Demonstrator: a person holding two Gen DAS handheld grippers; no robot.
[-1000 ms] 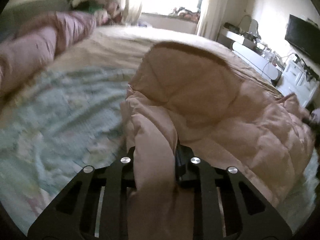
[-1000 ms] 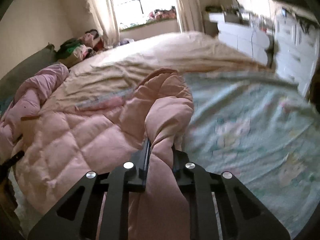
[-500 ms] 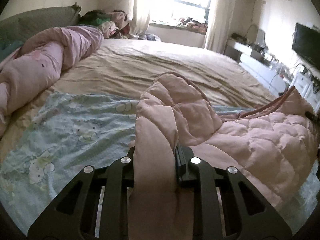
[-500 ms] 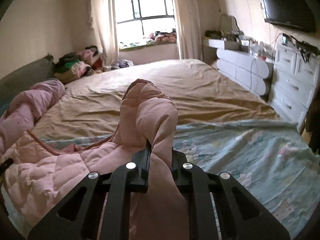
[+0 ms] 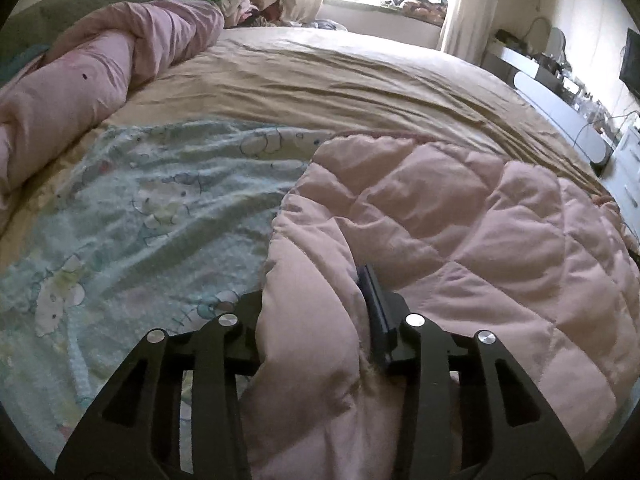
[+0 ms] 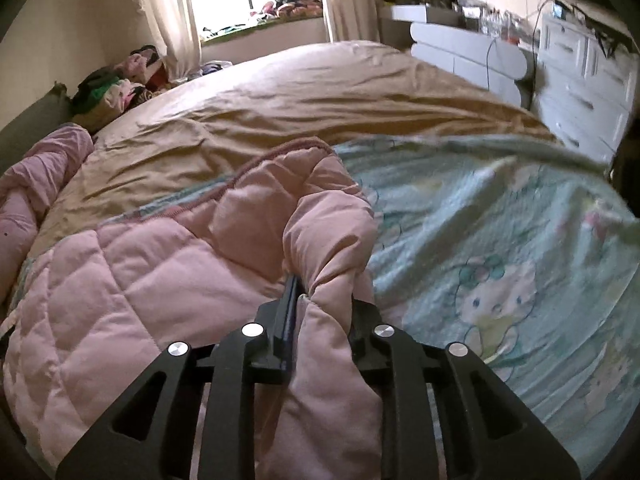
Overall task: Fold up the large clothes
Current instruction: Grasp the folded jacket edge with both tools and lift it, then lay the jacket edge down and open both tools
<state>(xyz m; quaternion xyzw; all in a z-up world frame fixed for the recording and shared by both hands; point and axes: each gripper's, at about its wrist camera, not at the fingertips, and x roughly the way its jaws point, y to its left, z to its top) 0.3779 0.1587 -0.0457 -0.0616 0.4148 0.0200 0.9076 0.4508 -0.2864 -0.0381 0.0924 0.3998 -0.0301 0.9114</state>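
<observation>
A large pink quilted garment point(image 5: 460, 224) lies spread on the bed; it also shows in the right wrist view point(image 6: 140, 276). My left gripper point(image 5: 316, 292) is shut on a bunched corner of it at the garment's left edge. My right gripper point(image 6: 320, 292) is shut on another bunched corner at its right edge. The garment stretches between the two grippers, low over a pale blue cartoon-print sheet point(image 5: 152, 208), which also shows in the right wrist view point(image 6: 500, 248). The pinched cloth hides most of the fingers.
The bed has a tan cover point(image 5: 340, 68) farther back. A rolled pink duvet point(image 5: 100, 60) lies along the left side. A pile of clothes point(image 6: 116, 88) sits by the window. White drawers point(image 6: 580, 80) stand to the right of the bed.
Both grippers have come down with the garment still pinched. The raised corners have dropped and the garment now lies flatter on the blue sheet.
</observation>
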